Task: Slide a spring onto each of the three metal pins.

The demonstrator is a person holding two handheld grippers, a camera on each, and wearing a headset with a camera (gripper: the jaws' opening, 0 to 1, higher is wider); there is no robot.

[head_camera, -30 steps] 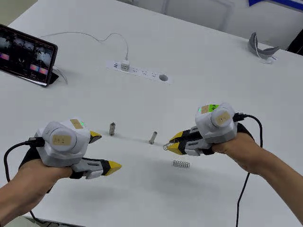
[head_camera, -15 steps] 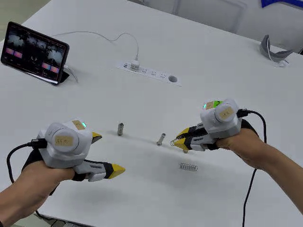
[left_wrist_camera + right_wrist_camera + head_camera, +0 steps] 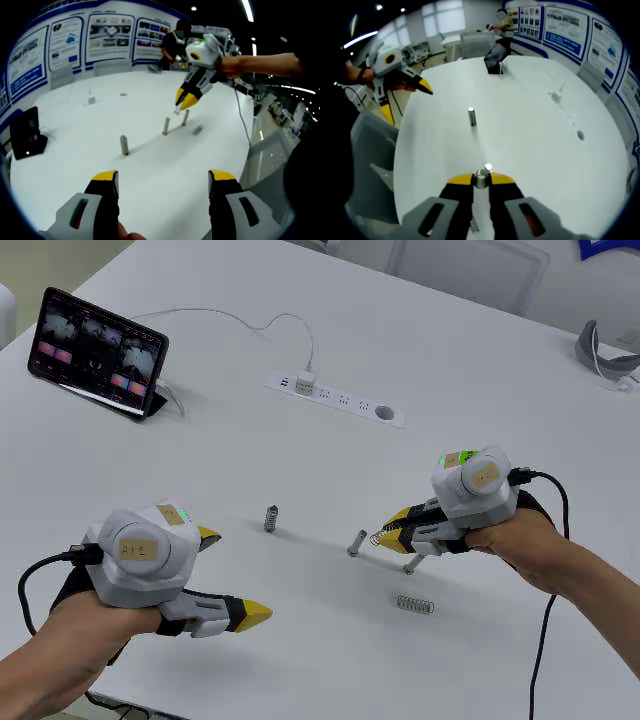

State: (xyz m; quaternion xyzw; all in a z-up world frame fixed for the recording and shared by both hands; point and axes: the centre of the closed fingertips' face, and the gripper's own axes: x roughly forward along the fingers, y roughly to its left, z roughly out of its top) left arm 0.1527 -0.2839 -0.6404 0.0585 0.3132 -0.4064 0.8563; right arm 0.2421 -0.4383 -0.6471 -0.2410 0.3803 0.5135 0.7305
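Nearest, the left gripper (image 3: pixel 232 575) is held with jaws wide apart, short of the bare pin (image 3: pixel 356 542), and a loose spring (image 3: pixel 414 604) is seen near that pin (flat on the table (image 3: pixel 300 470)). A second spring (image 3: pixel 378 536) is pinched in the right gripper (image 3: pixel 402 534), just beside the pin's top.
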